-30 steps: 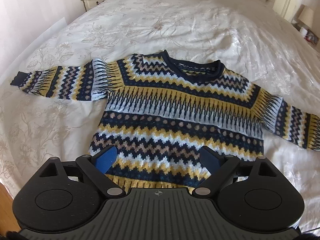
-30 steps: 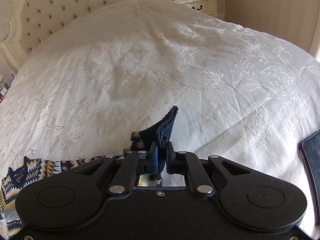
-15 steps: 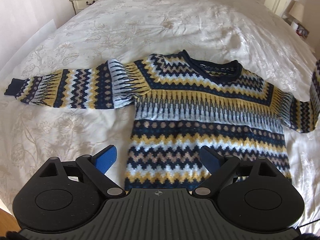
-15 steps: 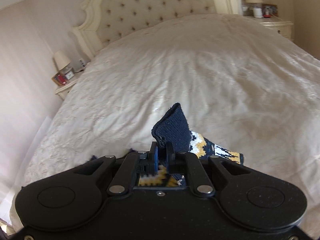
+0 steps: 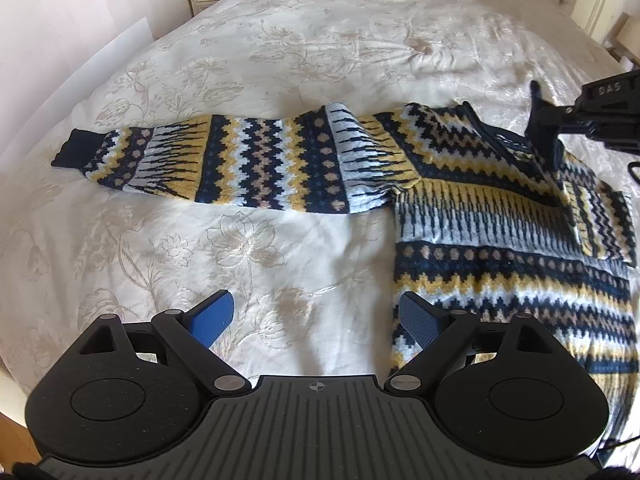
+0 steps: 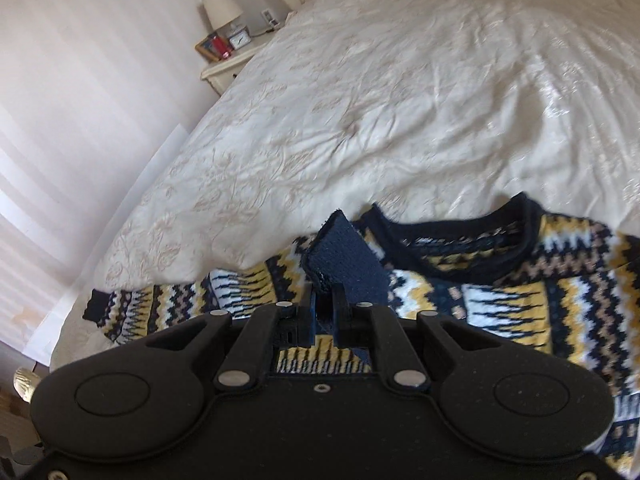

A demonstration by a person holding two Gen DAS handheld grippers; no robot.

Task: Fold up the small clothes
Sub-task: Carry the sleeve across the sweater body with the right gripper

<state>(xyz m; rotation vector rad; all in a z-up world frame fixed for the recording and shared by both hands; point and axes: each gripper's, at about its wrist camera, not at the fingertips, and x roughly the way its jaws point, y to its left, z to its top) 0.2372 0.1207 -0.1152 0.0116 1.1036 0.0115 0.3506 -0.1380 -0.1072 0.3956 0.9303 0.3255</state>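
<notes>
left claw (image 5: 316,316) wide open, empty, hovering over bed (image 5: 280,60) beside sweater (image 5: 500,216) hem | far sleeve (image 5: 240,168) lay flat, stretched out sideways | right claw (image 6: 324,312) clamped on navy cuff (image 6: 344,256), sleeve carried over chest | advice: lay cuff flat across body, square to side seam, then release

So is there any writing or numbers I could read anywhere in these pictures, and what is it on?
"DAS": pale letters on the black body of the right gripper, seen in the left wrist view; possibly part of a longer word.
Clock on the bedside table: face too small to read.
Sweater, bedspread: patterns only, no words.
</notes>
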